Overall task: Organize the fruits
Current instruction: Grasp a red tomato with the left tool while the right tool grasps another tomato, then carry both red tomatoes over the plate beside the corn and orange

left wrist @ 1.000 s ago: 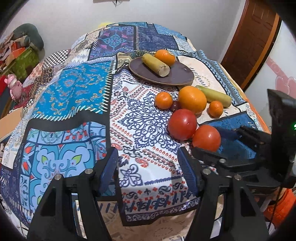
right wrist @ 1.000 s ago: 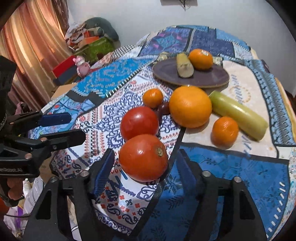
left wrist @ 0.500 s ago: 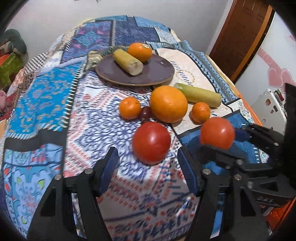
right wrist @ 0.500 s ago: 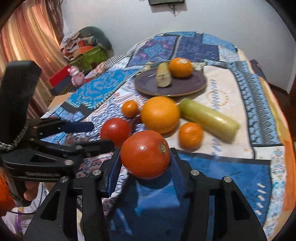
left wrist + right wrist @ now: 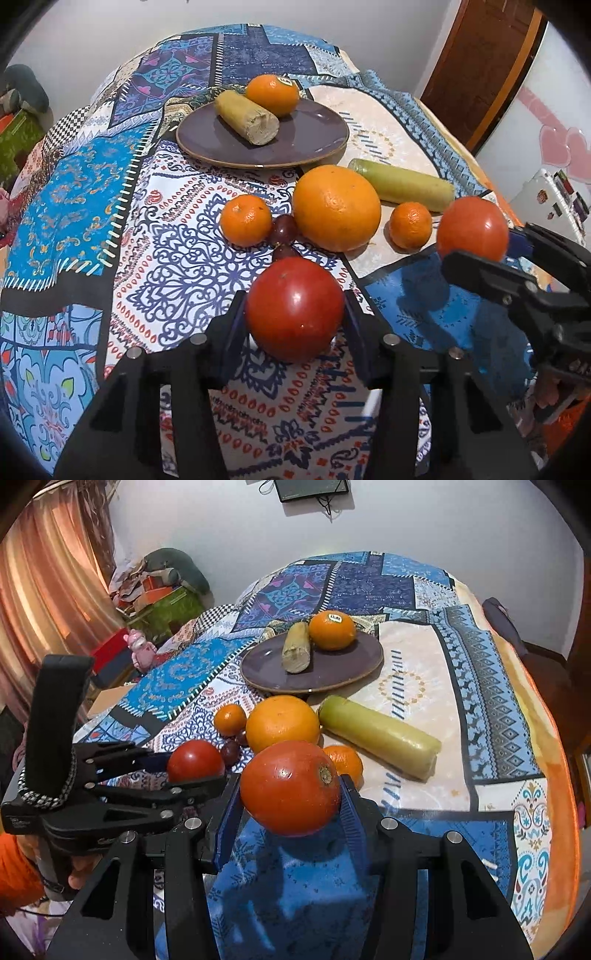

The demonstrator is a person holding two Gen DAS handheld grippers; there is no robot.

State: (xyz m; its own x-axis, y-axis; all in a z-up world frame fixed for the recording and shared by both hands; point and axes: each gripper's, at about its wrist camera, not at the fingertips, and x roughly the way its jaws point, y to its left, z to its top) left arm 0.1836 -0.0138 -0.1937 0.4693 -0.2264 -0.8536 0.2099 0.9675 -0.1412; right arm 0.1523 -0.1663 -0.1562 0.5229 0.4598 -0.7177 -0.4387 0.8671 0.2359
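My left gripper is shut on a red tomato at the table's near side. My right gripper is shut on a second red tomato and holds it above the blue cloth; it also shows in the left wrist view. A dark plate at the back holds a tangerine and a short yellow cane piece. A big orange, two small tangerines, two dark grapes and a long green-yellow cane piece lie in front of the plate.
The table carries a patterned patchwork cloth. A brown door stands at the right. Curtains and a clutter pile with a pink toy lie to the left of the table.
My right gripper shut on its tomato and lifted it off the cloth. My left gripper moved forward to the other tomato and shut on it.
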